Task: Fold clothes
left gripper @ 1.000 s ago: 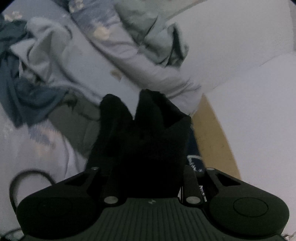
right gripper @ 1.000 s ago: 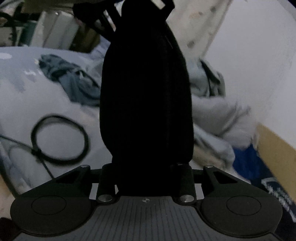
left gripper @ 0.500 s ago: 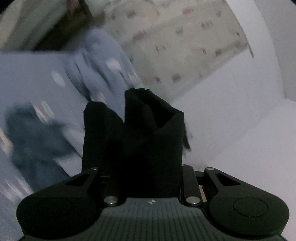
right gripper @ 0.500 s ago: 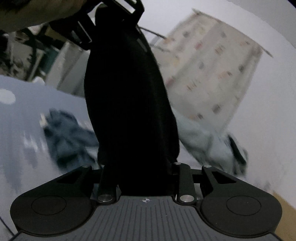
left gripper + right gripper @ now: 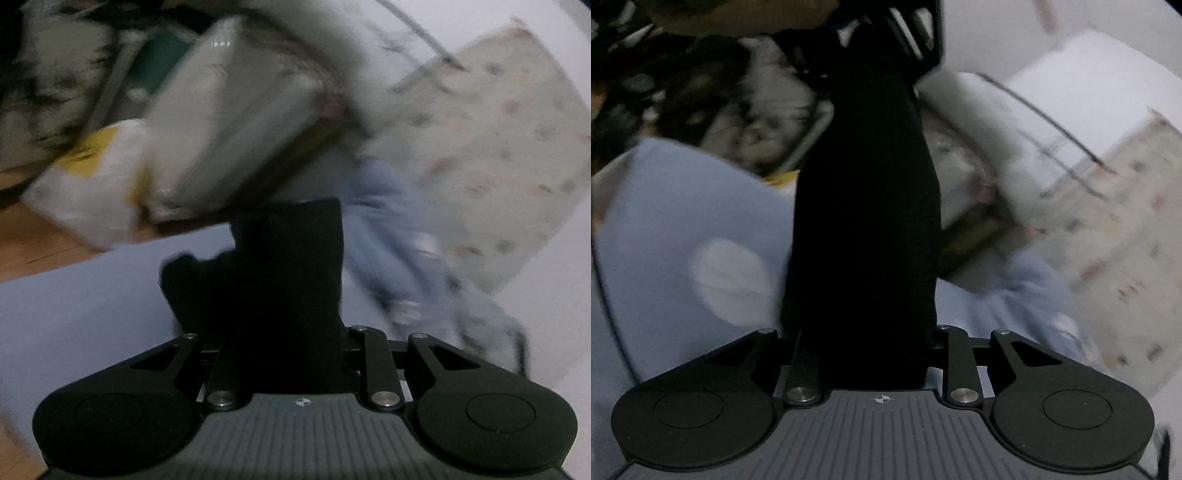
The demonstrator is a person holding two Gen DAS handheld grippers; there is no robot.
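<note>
Left wrist view: my left tool (image 5: 286, 295) is narrow, clamped on the black garment (image 5: 291, 280), which bunches up over the pale blue bed sheet (image 5: 92, 306); background blurred. Right wrist view: my right tool (image 5: 864, 280) is closing with the black cloth between its fingers, stretching up to the other tool (image 5: 908, 33) overhead.

Both grippers have swung across the room with the black garment (image 5: 291, 295). A second ago the left gripper (image 5: 288, 280) looked at crumpled clothes on the bed; now it faces a pale box (image 5: 236, 122), a white bag (image 5: 92, 184) and wooden floor (image 5: 33, 243) (all blurred). The right gripper (image 5: 864, 229) has rolled, and its jaws are closing on the cloth between them.
</note>
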